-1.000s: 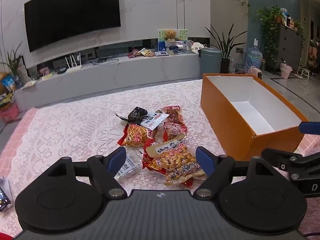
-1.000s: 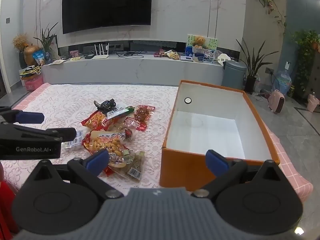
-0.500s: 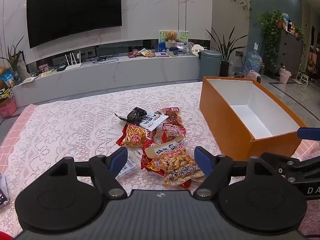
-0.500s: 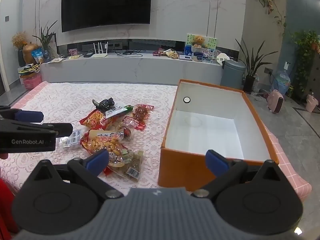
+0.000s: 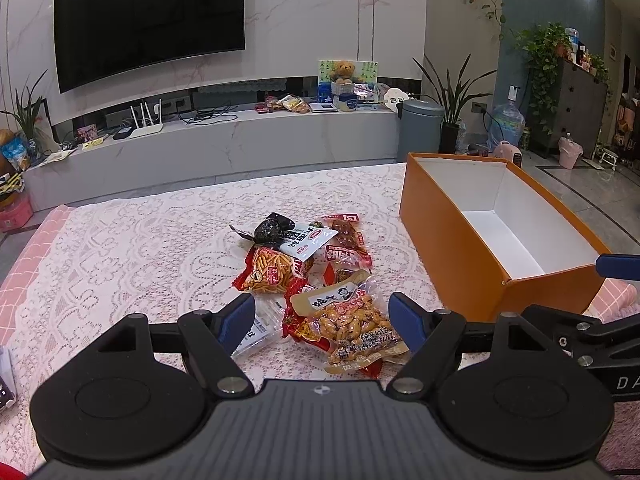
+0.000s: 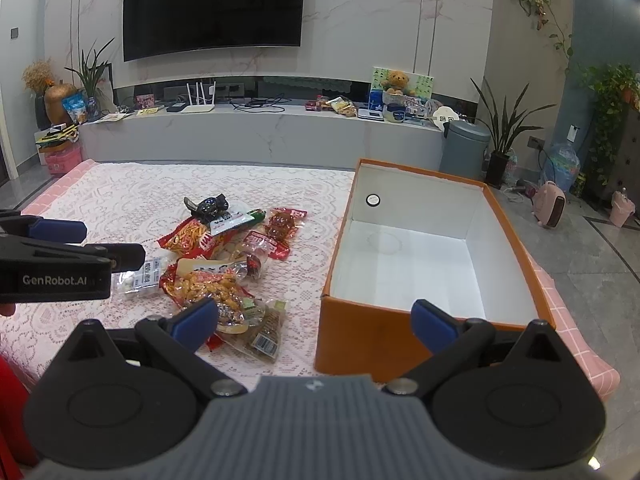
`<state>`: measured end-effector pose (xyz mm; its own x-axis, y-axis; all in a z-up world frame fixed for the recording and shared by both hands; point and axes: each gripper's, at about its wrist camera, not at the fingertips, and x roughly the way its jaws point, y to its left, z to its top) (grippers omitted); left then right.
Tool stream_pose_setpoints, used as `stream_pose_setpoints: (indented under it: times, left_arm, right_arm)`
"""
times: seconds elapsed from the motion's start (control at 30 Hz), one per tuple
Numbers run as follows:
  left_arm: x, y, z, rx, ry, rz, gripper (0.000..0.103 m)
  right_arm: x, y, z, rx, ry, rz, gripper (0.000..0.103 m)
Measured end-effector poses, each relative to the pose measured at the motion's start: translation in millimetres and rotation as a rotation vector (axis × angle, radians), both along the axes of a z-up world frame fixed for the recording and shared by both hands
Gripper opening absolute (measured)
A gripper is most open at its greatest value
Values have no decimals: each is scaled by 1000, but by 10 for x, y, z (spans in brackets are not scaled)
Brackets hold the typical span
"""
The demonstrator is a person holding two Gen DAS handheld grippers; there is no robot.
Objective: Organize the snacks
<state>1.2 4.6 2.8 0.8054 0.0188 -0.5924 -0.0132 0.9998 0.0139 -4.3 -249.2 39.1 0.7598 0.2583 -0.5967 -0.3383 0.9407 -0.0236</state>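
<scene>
A heap of snack packets (image 5: 316, 276) lies on the lace-covered table, also seen in the right wrist view as snack packets (image 6: 228, 264). Among them are a peanut bag (image 5: 348, 324), an orange stick-snack bag (image 5: 272, 272) and a clear white-candy packet (image 5: 256, 332). To their right stands an orange box (image 5: 452, 248) with a white, bare inside; the right wrist view shows the same orange box (image 6: 372, 340). My left gripper (image 5: 322, 318) hovers open just short of the peanut bag. My right gripper (image 6: 314, 320) is open, near the box's front left corner.
The pink lace tablecloth (image 5: 132, 248) covers the table, whose edge falls away at the left. Beyond it run a low TV bench (image 6: 260, 128), a grey bin (image 6: 464, 148) and potted plants. A dark item lies at the table's left edge (image 5: 6, 384).
Both grippers have drifted slightly back and up, so the snack heap and box sit a little further off. Nothing was taken hold of.
</scene>
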Motion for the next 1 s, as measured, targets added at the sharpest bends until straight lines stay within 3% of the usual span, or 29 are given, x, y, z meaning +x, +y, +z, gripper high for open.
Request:
stream_pose_setpoints:
  times: [1.0]
  left_arm:
    - [-19, -19, 1, -5, 3, -23, 89]
  right_arm:
    - [-30, 8, 25, -7, 1, -14, 100]
